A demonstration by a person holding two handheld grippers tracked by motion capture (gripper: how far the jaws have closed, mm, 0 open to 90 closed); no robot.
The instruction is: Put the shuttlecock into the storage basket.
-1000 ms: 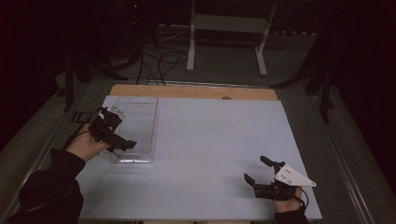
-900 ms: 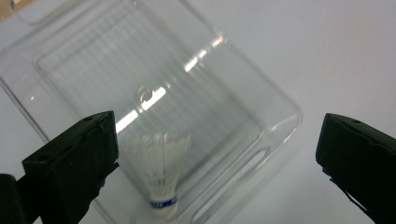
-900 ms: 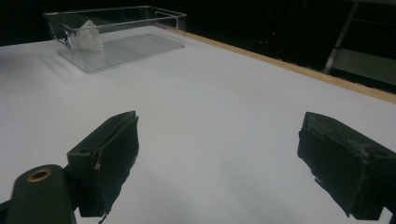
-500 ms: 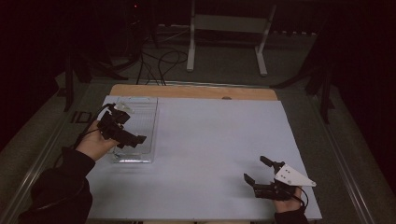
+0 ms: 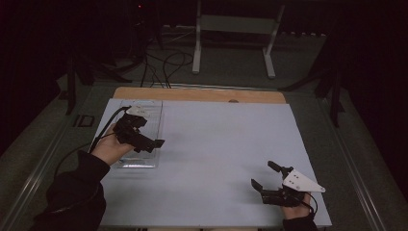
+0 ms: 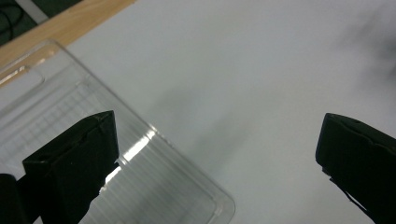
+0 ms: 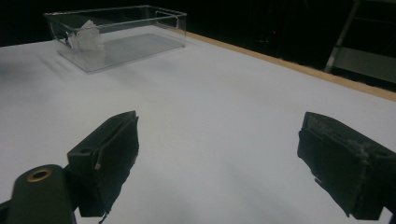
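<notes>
A clear plastic bin [image 5: 150, 115] lies at the left of the white table cover [image 5: 221, 139]. My left gripper [image 5: 150, 132] hovers above the bin's right side, held in a hand, jaws wide open with nothing between them. In the left gripper view one black jaw hangs over the ribbed bin [image 6: 154, 168] and the other over bare cover; the left gripper [image 6: 215, 158] straddles the bin's near corner. My right gripper [image 5: 263, 174] rests low at the front right, open and empty. From the right gripper [image 7: 217, 158] the bin [image 7: 135, 42] stands far off at upper left.
A wooden strip [image 5: 202, 94] edges the table's far side. Beyond it on the dark floor are cables [image 5: 163, 62] and a white metal stand [image 5: 235, 29]. A metal rail [image 5: 43, 163] runs along the table's left side.
My left gripper has moved rightward across the bin, from its left rim to its right side. The right gripper has stayed still.
</notes>
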